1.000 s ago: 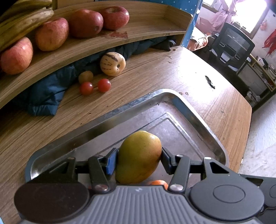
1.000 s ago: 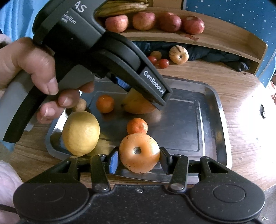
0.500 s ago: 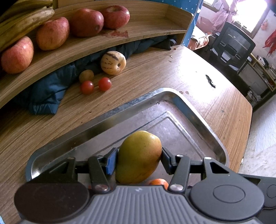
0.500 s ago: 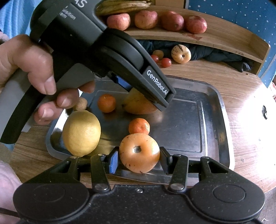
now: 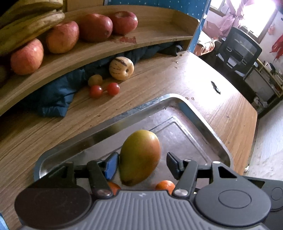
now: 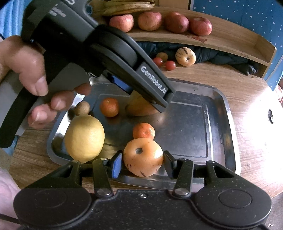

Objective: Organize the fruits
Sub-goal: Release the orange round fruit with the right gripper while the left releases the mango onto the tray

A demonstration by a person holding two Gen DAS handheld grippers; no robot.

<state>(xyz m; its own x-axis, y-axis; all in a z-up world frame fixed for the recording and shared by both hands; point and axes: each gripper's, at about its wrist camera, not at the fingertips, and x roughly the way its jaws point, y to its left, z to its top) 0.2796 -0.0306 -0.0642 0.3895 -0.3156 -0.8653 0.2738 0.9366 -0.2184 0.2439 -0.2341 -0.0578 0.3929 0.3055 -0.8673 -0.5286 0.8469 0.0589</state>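
A wooden table (image 5: 203, 83) with a raised curved wooden shelf (image 5: 155, 33) at its far edge fills both views; an office chair (image 5: 237, 51) and a bright window stand beyond the table's far end. A dark blue cloth (image 5: 53, 95) is bunched under the shelf. A metal tray (image 6: 203, 127) lies on the table near the camera. On the shelf sit bananas (image 6: 127, 7) and a row of four red apples (image 6: 175, 22).

Left gripper (image 5: 141, 164): jaws opening, with the mango (image 5: 140, 156) resting on the tray between them; a gap shows on the right-hand side of the fruit, and the blue pad on the other side sits just beside it. In the right wrist view the left hand (image 6: 33, 76) grasps this gripper's handle, and the gripper body hides most of the mango.

Right gripper (image 6: 142, 163): its pads stand against both sides of an orange persimmon (image 6: 143, 157) at the tray's near rim, holding it.

Other fruit on the tray: a large lemon (image 6: 84, 138) at the near left, two small tangerines (image 6: 144, 131) between the persimmon and the mango, and a small brown round fruit (image 6: 82, 108) by the left rim. On the bare table beside the cloth lie a pale striped melon-like fruit (image 5: 121, 68), a small yellowish fruit (image 5: 95, 80) and two cherry tomatoes (image 5: 104, 89).
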